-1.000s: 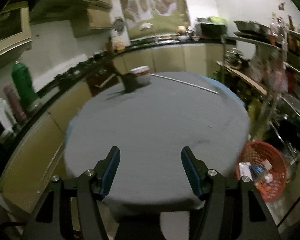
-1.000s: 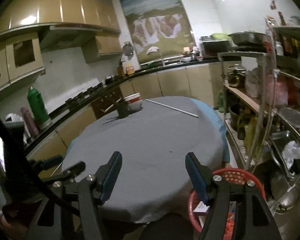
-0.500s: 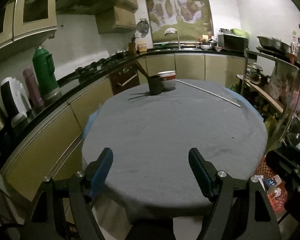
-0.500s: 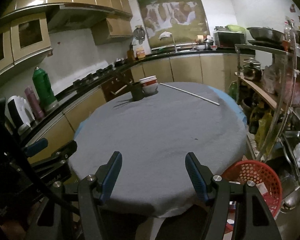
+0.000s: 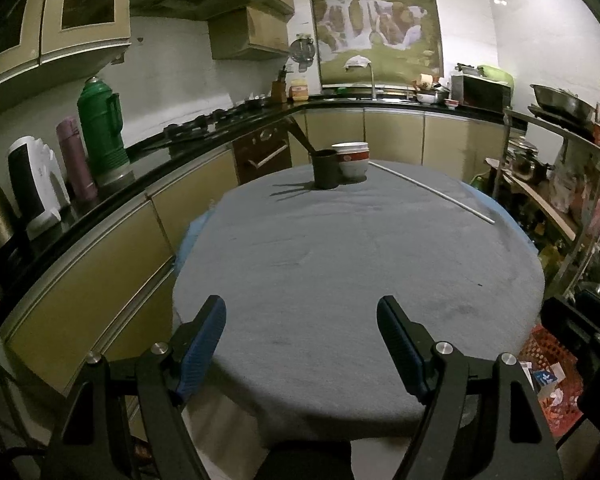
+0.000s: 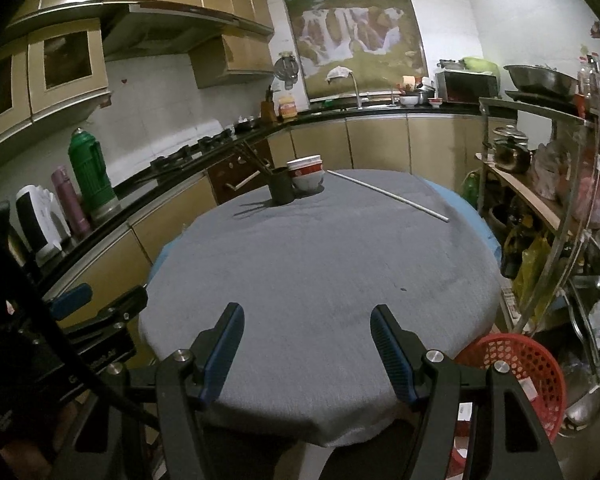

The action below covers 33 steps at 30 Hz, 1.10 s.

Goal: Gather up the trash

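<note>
In a dim kitchen, the collecting of trash is looking close to finished: the round table (image 6: 320, 264), draped in grey cloth, is showing no litter on its bare surface, and the only things sitting on it are at the far edge, where a dark cup (image 6: 281, 186) with sticks in it is standing just beside stacked red-and-white bowls (image 6: 307, 174), with a long white rod (image 6: 388, 196) lying to their right. The left gripper (image 5: 301, 344) is hovering over the table's near edge, its blue-padded jaws standing wide apart and gripping nothing. The right gripper (image 6: 307, 346) is hanging likewise, jaws parted and empty. Down on the floor at the far right, the red basket (image 6: 528, 364) is already holding scraps of paper and wrappers, suggesting little is left, though the floor is lying mostly out of sight.
</note>
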Each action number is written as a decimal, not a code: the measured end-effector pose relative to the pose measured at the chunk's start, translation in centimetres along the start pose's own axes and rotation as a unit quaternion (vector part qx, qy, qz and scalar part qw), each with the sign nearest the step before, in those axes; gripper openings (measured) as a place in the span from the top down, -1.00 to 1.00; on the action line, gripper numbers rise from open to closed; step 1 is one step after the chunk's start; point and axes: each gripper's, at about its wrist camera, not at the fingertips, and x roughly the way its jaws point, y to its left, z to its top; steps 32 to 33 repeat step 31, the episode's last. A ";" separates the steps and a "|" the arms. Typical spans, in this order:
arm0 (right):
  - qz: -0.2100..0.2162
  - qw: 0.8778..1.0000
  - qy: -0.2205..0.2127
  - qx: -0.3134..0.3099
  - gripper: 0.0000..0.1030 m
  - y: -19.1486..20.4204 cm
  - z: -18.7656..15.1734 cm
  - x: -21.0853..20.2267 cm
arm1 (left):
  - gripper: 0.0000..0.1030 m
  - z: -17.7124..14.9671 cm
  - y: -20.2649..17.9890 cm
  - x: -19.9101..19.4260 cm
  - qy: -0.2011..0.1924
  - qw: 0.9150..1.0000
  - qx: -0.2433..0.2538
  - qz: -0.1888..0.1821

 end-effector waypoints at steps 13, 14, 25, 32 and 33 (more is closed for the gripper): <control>-0.004 1.000 0.004 0.003 -0.36 -0.4 1.2 2.2 | -0.52 0.7 0.1 2.9 0.021 1.000 -0.004 -0.004; -0.004 1.000 0.006 0.004 -0.36 -0.5 1.2 2.5 | -0.52 0.8 0.1 3.2 0.023 1.000 -0.004 -0.003; -0.003 1.000 0.027 0.003 -0.36 -0.6 2.3 6.8 | -0.52 1.7 0.7 6.3 0.036 0.999 -0.011 -0.006; -0.007 0.999 0.045 0.006 -0.36 -1.0 2.7 10.0 | -0.52 2.0 1.8 10.6 0.064 0.997 -0.024 -0.026; -0.007 0.999 0.045 0.006 -0.36 -1.0 2.7 10.0 | -0.52 2.0 1.8 10.6 0.064 0.997 -0.024 -0.026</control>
